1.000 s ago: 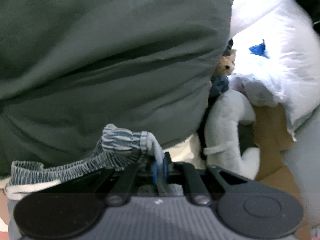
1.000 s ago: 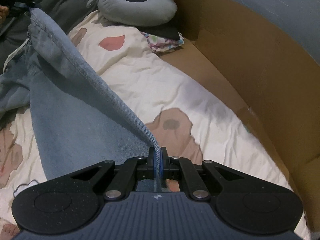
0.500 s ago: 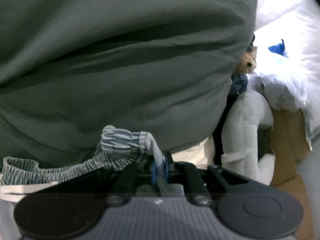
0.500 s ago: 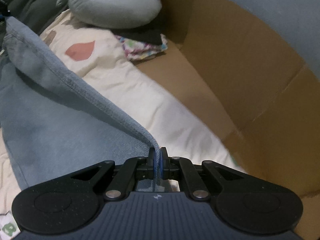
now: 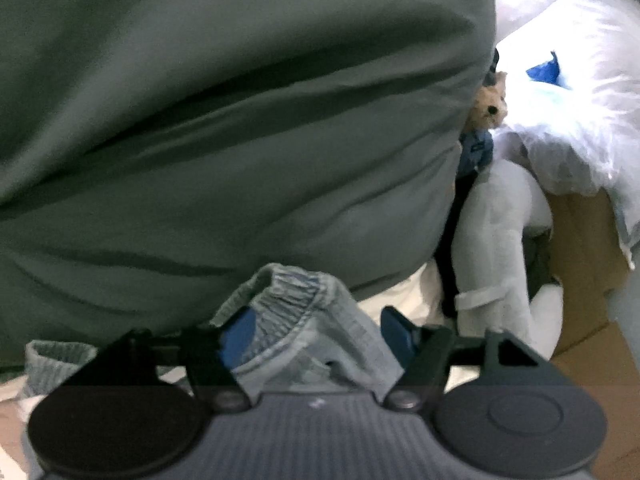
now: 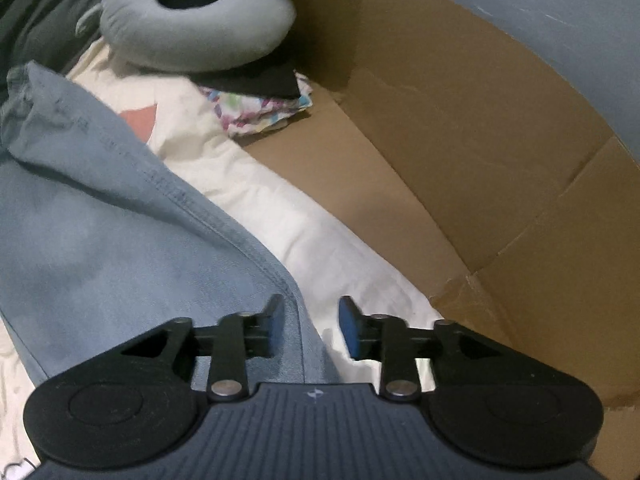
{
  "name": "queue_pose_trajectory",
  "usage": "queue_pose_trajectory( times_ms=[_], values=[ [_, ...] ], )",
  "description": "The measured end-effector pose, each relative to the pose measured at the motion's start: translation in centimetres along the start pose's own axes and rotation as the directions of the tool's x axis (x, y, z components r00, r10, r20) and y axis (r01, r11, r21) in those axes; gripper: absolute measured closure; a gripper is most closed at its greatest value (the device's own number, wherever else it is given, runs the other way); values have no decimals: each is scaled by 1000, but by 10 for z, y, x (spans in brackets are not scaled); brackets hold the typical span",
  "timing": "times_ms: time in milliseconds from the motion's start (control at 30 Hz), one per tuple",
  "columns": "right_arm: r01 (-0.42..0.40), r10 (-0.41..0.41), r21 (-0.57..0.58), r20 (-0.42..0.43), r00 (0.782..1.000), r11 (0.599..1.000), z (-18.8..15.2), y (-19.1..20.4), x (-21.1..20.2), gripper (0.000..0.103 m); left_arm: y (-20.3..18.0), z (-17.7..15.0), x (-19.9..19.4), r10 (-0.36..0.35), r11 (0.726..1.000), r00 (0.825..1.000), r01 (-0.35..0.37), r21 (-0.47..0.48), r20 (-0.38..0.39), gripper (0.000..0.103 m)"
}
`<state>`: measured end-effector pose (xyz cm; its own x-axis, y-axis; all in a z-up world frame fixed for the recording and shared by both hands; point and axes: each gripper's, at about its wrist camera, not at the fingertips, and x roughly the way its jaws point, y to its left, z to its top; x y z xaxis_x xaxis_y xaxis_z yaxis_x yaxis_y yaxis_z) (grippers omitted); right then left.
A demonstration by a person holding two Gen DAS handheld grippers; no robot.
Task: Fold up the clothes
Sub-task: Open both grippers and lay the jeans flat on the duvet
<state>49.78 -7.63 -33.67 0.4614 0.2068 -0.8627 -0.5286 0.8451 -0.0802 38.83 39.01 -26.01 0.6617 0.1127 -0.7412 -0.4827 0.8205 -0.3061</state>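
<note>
**Both tongs open, jeans lying slack on the bed**

Left wrist view: left tongs (image 5: pixel 316 330) spread wide, blue pads apart, gripping nothing. The elastic waistband (image 5: pixel 294 286) of the jeans bunches up between them, draped loose over the tong body. Green pillow (image 5: pixel 224 120) fills the frame from 9 to 1 o'clock, just behind the waistband. At 3 o'clock a small stuffed bear (image 5: pixel 491 106) peeks out from behind the pillow edge, mostly hidden. White plastic bag (image 5: pixel 568 120) at 2 o'clock, overexposed, contents unreadable apart from a blue scrap.

Right wrist view only: right tongs (image 6: pixel 310 330) also open, holding nothing; the seamed edge of the jeans (image 6: pixel 120 232) runs between the fingers, fabric spreading out to 9 o'clock flat on the cream bedsheet (image 6: pixel 280 208). Grey neck pillow (image 6: pixel 196 28) at 11 o'clock, resting on a dark folded cloth and a patterned cloth (image 6: pixel 260 110). Cardboard box (image 6: pixel 460 152) wall takes 12 to 4 o'clock.

The neck pillow shows in the left view too, edge-on and half cut by the green pillow. The full shape of the jeans is cut off in both views; the legs can't be traced.
</note>
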Motion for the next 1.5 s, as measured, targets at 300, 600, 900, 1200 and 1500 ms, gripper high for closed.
queue_pose_trajectory(
  times_ms=[300, 600, 900, 1200, 1500],
  values=[
    [-75, 76, -26, 31, 997, 997, -38, 7, -36, 63, 46, -43, -38, 1, 996, 998, 5, 89, -68, 29],
    [-109, 111, -62, 29, 993, 992, -73, 32, -60, 59, 107, -93, -95, 13, 991, 993, 3, 133, -121, 29],
    [-136, 140, -71, 42, 989, 988, -112, 45, -94, 57, 171, -125, -134, 93, 982, 988, -71, 177, -121, 29],
    [-128, 129, -57, 7, 992, 990, -157, 52, -112, 57, 215, -170, -143, 159, 974, 974, -127, 190, -159, 35],
    [-174, 173, -53, -28, 985, 983, -182, 80, -111, 57, 221, -214, -174, 131, 975, 977, -96, 201, -169, 35]
  ],
)
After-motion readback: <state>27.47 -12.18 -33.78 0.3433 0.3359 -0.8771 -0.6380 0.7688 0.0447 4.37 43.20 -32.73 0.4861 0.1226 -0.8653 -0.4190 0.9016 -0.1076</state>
